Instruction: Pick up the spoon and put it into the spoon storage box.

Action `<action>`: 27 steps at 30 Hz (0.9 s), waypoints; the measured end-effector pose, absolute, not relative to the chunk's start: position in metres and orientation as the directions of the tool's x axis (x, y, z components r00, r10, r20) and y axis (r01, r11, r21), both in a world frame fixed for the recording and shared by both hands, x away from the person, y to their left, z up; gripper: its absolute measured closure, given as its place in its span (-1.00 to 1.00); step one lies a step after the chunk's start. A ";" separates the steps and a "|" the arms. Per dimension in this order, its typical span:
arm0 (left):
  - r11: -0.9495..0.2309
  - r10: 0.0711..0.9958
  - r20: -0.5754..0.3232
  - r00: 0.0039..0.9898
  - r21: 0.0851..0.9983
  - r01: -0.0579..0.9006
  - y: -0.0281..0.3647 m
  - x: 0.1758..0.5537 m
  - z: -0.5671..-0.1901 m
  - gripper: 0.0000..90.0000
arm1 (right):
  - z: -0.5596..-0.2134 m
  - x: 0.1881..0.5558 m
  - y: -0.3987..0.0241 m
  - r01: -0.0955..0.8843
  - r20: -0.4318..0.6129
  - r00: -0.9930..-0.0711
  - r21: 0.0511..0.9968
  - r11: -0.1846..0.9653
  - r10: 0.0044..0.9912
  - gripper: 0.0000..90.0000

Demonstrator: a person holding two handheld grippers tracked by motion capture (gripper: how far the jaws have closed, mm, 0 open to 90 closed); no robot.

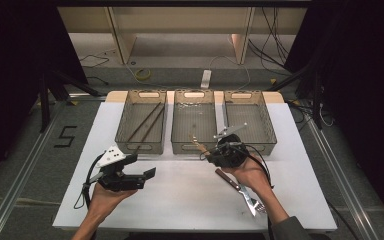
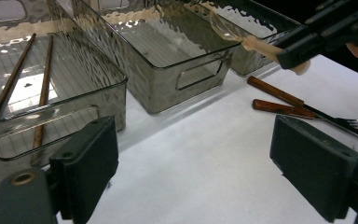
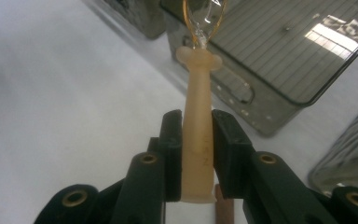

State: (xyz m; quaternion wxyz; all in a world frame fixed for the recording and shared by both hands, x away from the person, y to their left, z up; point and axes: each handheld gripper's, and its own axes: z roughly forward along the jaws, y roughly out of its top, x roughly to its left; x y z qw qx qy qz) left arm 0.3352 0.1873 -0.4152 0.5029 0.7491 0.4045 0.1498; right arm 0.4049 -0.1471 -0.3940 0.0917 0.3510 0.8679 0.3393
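Clamped in my right gripper [image 3: 196, 140], a clear spoon [image 3: 199, 116] hangs over the middle bin's [image 3: 279, 74] rim; left gripper [image 2: 193, 172] gapes empty.

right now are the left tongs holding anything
No, the left tongs stand wide open over bare white table, nothing between their pads.

Worktop [image 1: 180, 200]: white, flat surface. Three smoky transparent bins stand side by side along its far edge, close together. The left bin [image 1: 141, 145] holds two long brown chopsticks [image 1: 147, 122] lying diagonally on its floor. The middle bin [image 1: 194, 146] and the right bin [image 1: 265, 145] sit next to it. Directly on the worktop, near its right front, lie a wooden-handled knife [image 2: 279, 96] and a wooden-handled fork [image 2: 303, 112], close together with their handles nearly parallel.
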 end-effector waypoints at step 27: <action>-0.168 0.750 -0.183 0.635 0.876 0.451 0.185 0.334 -0.415 -0.68 | -0.370 0.471 -0.112 0.550 0.014 -0.678 0.674 0.494 0.735 0.67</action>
